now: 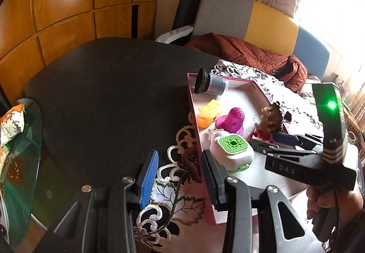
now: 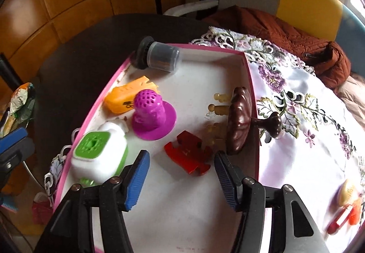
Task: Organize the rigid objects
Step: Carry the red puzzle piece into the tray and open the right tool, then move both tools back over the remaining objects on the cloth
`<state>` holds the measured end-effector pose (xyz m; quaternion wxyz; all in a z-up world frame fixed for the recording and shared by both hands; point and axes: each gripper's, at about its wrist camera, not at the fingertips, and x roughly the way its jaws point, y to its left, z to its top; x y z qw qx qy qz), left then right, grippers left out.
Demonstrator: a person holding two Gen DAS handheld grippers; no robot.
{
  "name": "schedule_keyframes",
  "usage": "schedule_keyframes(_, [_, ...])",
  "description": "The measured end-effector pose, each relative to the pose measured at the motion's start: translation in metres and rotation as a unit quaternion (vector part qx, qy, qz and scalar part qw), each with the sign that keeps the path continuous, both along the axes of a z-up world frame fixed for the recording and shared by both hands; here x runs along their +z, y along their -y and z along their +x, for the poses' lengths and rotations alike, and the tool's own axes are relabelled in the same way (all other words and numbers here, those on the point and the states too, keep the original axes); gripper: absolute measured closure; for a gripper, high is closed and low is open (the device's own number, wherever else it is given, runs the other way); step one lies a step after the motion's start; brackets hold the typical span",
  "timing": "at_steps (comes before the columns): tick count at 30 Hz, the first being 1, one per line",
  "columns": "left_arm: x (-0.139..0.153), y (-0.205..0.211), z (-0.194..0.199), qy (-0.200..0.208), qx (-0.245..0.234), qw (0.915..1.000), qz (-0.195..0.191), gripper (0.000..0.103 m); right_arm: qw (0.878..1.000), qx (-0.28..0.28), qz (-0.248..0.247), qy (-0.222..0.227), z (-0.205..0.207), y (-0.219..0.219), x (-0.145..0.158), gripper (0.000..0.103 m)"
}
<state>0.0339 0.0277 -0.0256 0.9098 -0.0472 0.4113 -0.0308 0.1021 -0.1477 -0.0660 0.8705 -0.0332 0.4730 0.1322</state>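
A pink-walled white tray lies on an embroidered cloth. In it are a grey jar with a black lid, an orange case, a magenta perforated cap, a white and green square device, a brown brush with amber pegs and a red clip. My right gripper is open just above the tray floor, the red clip lying loose between its fingertips. My left gripper is open and straddles the tray's left wall, holding nothing.
The cloth covers part of a dark round table. Small orange and red items lie on the cloth to the right of the tray. A glass side table with a snack bag stands left. A chair with a rust jacket is behind.
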Motion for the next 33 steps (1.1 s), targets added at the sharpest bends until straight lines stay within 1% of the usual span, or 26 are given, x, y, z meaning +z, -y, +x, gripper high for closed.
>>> schedule_keyframes(4, [0.003, 0.002, -0.002, 0.004, -0.002, 1.0, 0.003, 0.064, 1.0, 0.004, 0.004, 0.019, -0.012, 0.002, 0.01, 0.039])
schedule_keyframes(8, [0.006, 0.005, -0.004, 0.008, -0.007, 0.9999, 0.006, 0.064, 0.999, 0.002, 0.017, 0.042, -0.027, 0.009, 0.024, 0.031])
schedule_keyframes(10, [0.008, 0.008, -0.005, 0.011, -0.011, 0.9999, 0.007, 0.064, 0.998, -0.001, 0.015, 0.054, -0.033, 0.014, 0.031, 0.03])
schedule_keyframes(12, [0.009, 0.01, -0.005, 0.014, -0.015, 0.9998, 0.008, 0.064, 0.998, -0.003, 0.017, 0.067, -0.038, 0.02, 0.038, 0.024])
schedule_keyframes(14, [0.011, 0.013, -0.006, 0.016, -0.02, 0.9996, 0.009, 0.064, 0.997, -0.005, 0.017, 0.08, -0.044, 0.027, 0.045, 0.021])
schedule_keyframes(16, [0.012, 0.017, -0.008, 0.018, -0.025, 0.9994, 0.012, 0.064, 0.996, -0.013, 0.019, 0.087, -0.049, 0.035, 0.05, 0.02])
schedule_keyframes(19, [0.014, 0.021, -0.01, 0.02, -0.032, 0.9992, 0.013, 0.064, 0.995, -0.028, 0.02, 0.095, -0.056, 0.049, 0.056, 0.02])
schedule_keyframes(24, [0.017, 0.029, -0.013, 0.026, -0.044, 0.9985, 0.02, 0.064, 0.992, -0.059, -0.002, 0.112, -0.067, 0.078, 0.062, 0.018])
schedule_keyframes(30, [0.018, 0.04, -0.015, 0.024, -0.059, 0.9977, 0.024, 0.064, 0.988, -0.114, -0.018, 0.106, -0.075, 0.129, 0.057, 0.018])
schedule_keyframes(33, [0.019, 0.047, -0.016, 0.026, -0.07, 0.9969, 0.026, 0.064, 0.983, -0.155, -0.024, 0.1, -0.078, 0.165, 0.055, 0.018])
